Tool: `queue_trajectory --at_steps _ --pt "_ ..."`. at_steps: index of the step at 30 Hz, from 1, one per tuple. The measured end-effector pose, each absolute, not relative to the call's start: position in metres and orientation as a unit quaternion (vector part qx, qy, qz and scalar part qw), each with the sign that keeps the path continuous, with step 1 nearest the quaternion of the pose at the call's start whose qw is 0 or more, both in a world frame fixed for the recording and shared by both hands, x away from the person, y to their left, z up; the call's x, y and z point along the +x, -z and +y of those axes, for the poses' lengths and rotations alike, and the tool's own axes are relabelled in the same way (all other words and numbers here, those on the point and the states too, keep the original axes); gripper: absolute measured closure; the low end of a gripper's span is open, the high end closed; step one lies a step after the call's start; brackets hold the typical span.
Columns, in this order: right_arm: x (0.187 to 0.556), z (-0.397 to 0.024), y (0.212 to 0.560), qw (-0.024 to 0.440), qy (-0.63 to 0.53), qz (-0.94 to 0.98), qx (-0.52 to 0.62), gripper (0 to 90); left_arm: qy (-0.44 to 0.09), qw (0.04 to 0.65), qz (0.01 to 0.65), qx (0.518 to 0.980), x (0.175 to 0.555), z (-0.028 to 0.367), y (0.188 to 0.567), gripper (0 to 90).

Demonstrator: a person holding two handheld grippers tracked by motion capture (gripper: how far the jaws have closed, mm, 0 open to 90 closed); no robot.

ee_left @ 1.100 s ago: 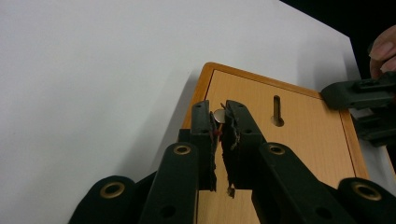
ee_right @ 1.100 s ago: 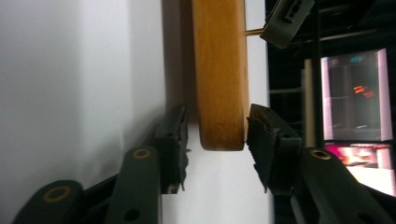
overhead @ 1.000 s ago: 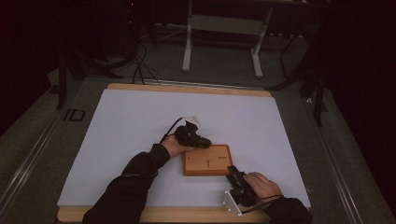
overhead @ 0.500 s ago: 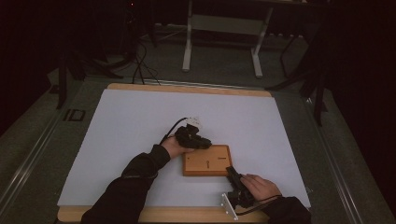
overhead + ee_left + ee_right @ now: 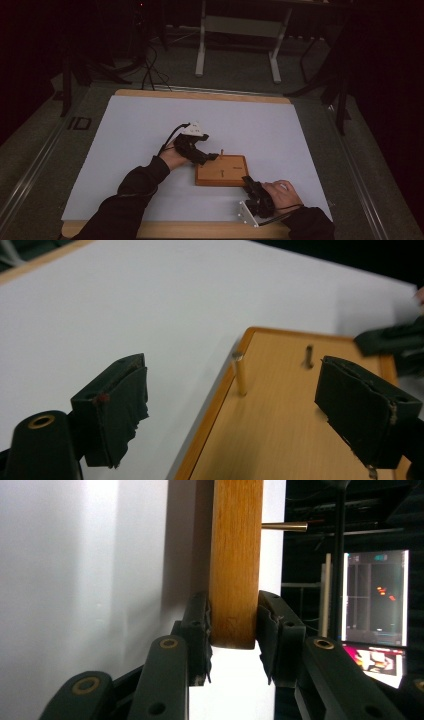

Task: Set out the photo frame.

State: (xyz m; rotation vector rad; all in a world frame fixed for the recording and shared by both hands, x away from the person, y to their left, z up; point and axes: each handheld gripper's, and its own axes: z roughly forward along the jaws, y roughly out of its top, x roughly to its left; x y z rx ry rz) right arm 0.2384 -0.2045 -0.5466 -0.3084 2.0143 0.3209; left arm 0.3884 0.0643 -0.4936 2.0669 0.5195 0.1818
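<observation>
A: Opening up now, the left gripper (image 5: 240, 410) is letting go; its jaws have just been spreading and nothing is sitting between them. The small wooden peg (image 5: 240, 374) is standing upright by itself in the wooden board (image 5: 300, 430), close to the board's edge.

B: And the right gripper (image 5: 234, 625) is pinching the board by its near edge, one pad on each face, steadying it on the white counter (image 5: 150, 130).

A: Judging by its look, that peg is handling light and stiff but thin, so it is asking for a gentle pinch near the top, straight above the hole. The board is looking rigid and solid; gripping its rim is working fine.

B: The left gripper view is giving us a second, darker peg or hole (image 5: 309, 356) farther along the board. From the high view, the board (image 5: 221, 170) is lying between both hands, with the left gripper (image 5: 210, 157) hovering just beside the peg (image 5: 221, 151).

A: The right gripper view is showing the clamp edge-on, with the peg (image 5: 284, 527) poking out sideways.
</observation>
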Motion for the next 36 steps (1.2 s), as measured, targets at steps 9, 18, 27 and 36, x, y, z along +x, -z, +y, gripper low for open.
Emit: queue_trajectory --at_steps 9,18,27,36 --pt "0.247 -0.205 0.53 0.482 -0.148 0.855 -0.122 67.9 -0.081 0.487 0.214 0.843 0.37 0.086 0.489 7.2" --pt "0.256 -0.206 0.516 0.451 -0.161 0.871 -0.109 68.0 -0.089 0.495 0.229 0.833 0.348 0.114 0.482 7.2" --pt "0.271 -0.206 0.494 0.413 -0.173 0.889 -0.098 69.1 -0.108 0.5 0.247 0.823 0.322 0.14 0.485 7.2" --pt "0.291 -0.207 0.474 0.37 -0.186 0.907 -0.08 69.5 -0.108 0.502 0.262 0.817 0.298 0.151 0.498 7.2"
